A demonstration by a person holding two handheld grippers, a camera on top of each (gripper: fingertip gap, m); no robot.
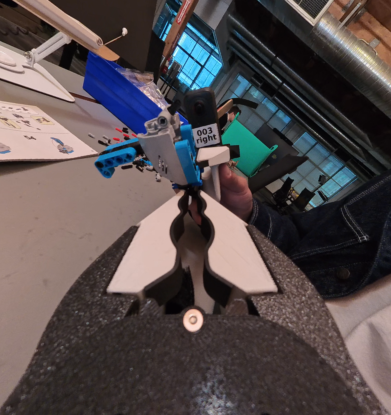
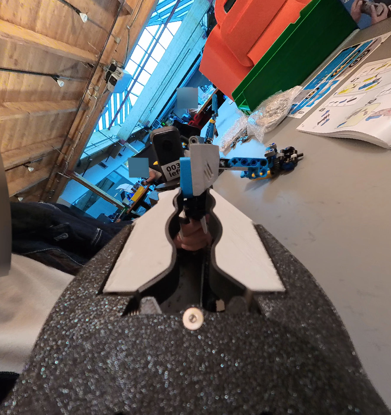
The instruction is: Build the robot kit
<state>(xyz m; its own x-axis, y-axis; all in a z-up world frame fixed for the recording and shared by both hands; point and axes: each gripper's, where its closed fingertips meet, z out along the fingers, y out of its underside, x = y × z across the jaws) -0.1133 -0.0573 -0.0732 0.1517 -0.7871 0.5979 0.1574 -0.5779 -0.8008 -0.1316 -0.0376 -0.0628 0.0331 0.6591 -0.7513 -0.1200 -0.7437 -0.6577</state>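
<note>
Blue-grey brick model (image 1: 167, 152) held up above tabletop (image 1: 55, 213). Left gripper (image 1: 191, 193) fingers narrow, pinched on model's black bottom end. Right gripper (image 2: 194, 199) fingers narrow too, seemingly clamped on same model. Loose small pieces (image 1: 122, 137) scattered behind, toward far tabletop edge.

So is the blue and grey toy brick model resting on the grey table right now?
No, the blue and grey toy brick model is held above the grey table, pinched at the left gripper fingertips.

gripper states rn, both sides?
Left gripper: jaws closed on the bottom of the grey-and-blue plastic brick assembly, lifted off the grey table.
Right gripper: jaws closed on the same assembly.
</note>
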